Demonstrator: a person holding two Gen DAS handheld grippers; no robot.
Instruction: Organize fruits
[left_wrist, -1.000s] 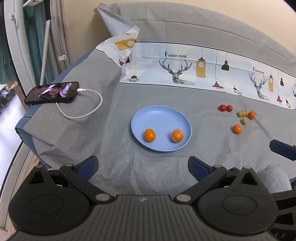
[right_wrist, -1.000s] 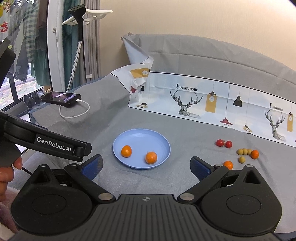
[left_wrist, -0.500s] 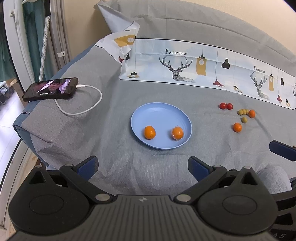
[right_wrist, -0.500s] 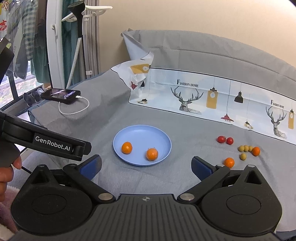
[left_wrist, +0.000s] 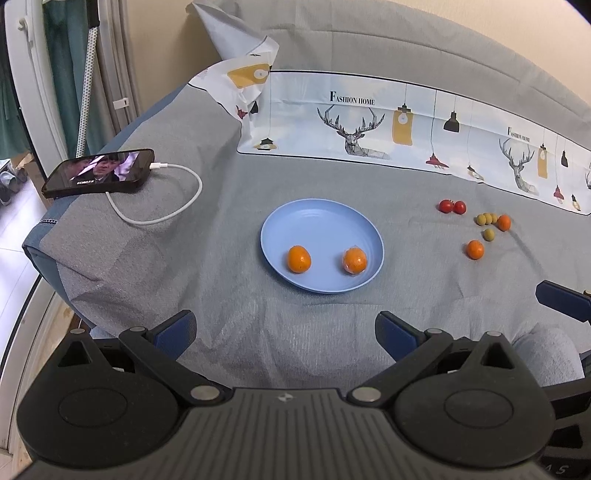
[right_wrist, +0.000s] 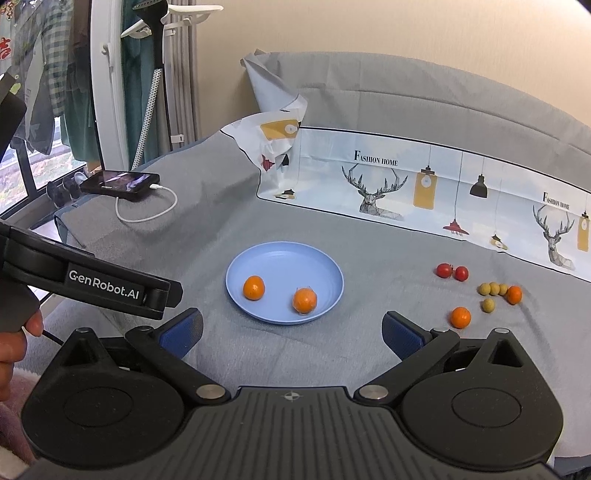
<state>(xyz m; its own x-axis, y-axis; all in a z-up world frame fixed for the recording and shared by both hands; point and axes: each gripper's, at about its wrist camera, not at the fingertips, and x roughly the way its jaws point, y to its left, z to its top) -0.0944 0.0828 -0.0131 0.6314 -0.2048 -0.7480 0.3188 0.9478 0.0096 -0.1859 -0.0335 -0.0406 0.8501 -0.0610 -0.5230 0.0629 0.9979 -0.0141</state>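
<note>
A blue plate sits mid-table and holds two oranges; it also shows in the right wrist view. To its right on the cloth lie two red tomatoes, several small yellow-green fruits and two small oranges. My left gripper is open and empty, short of the plate's near rim. My right gripper is open and empty, just in front of the plate, with an orange by its right finger.
A phone with a white cable lies at the table's left edge. A printed cloth stands along the back. The left gripper's body crosses the right view's left side.
Both grippers have drawn slightly back and up, so the plate and fruits sit a little farther away. Nothing on the table moved.
</note>
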